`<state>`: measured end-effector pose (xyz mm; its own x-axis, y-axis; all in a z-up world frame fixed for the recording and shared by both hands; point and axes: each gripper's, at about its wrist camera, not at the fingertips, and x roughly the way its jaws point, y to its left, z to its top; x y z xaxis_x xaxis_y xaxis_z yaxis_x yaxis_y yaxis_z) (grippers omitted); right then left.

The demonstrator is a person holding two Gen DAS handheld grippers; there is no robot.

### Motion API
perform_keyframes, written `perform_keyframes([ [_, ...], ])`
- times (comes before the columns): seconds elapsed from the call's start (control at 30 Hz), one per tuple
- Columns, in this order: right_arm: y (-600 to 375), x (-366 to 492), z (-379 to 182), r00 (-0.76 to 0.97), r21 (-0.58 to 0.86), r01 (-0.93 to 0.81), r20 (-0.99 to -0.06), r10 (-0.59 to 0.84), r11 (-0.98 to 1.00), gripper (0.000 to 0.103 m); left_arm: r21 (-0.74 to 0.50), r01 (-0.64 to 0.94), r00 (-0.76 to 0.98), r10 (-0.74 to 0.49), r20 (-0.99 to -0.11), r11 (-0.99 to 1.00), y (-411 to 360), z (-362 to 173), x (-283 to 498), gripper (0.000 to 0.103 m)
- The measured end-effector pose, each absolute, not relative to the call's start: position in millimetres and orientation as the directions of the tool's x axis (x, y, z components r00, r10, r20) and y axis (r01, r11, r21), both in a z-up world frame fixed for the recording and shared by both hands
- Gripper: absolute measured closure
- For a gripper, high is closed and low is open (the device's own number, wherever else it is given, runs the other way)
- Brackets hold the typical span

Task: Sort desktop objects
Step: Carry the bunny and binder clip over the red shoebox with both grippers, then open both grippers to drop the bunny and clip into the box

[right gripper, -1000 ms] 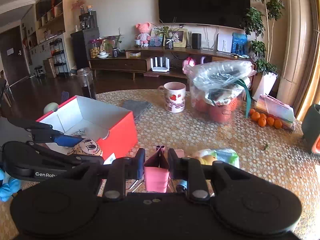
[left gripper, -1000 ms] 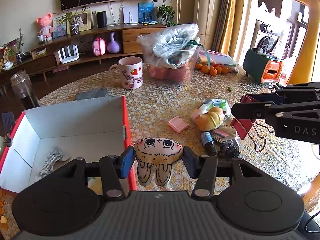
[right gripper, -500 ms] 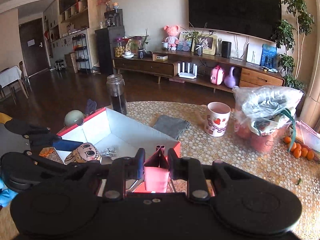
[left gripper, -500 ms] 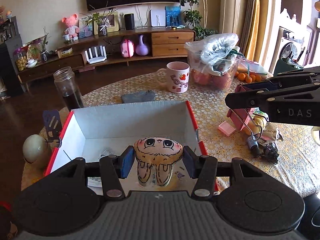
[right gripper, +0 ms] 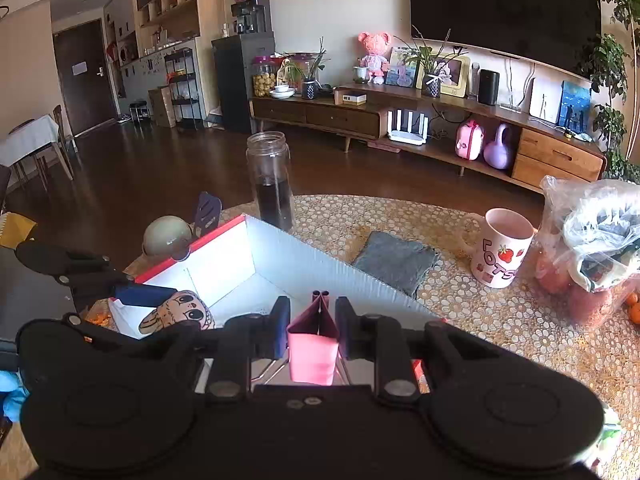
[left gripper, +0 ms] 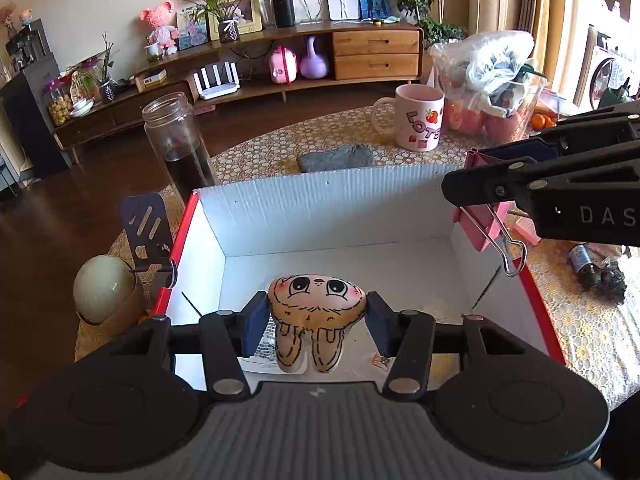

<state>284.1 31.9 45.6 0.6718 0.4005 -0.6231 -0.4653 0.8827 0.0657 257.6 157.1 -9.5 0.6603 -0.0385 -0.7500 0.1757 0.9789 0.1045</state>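
My left gripper (left gripper: 316, 320) is shut on a small beige plush rabbit face (left gripper: 316, 308), held above the floor of the open red box (left gripper: 320, 208) with white inside walls. My right gripper (right gripper: 313, 330) is shut on a pink binder clip (right gripper: 312, 350), which hangs over the box's right wall; in the left wrist view the binder clip (left gripper: 480, 224) shows with its wire handles hanging down. In the right wrist view the rabbit (right gripper: 180, 312) sits between the left gripper's blue pads (right gripper: 140, 294) over the box (right gripper: 280, 256).
A glass jar (left gripper: 178, 148) with dark liquid stands behind the box's left corner. A pink mug (left gripper: 418, 122), a grey cloth (left gripper: 336, 158) and a bagged container of fruit (left gripper: 492, 88) lie beyond the box. Small bottles (left gripper: 596, 272) lie to its right, a round egg-like ornament (left gripper: 104, 288) to its left.
Both grippers have travelled left across the table, from over the loose items to above the box. Each keeps its grip: rabbit in the left, binder clip in the right.
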Motion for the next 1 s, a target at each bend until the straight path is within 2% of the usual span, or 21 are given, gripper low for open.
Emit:
perform_keyframes([
  [0.37, 57.1, 317.4, 0.5, 0.602, 0.050, -0.449, -0.721, 0.343, 0.892, 0.080, 0.119, 0.205, 0.568, -0.019, -0.823, 0.972, 157.8, -57.2, 288.9, 0.052],
  [1.0, 77.0, 342.4, -41.6, 0.512, 0.016, -0.435, -0.818, 0.262, 0.900, 0.080, 0.103, 0.259, 0.423, -0.017, -0.906, 0.960, 153.1, -86.0, 315.3, 0.051],
])
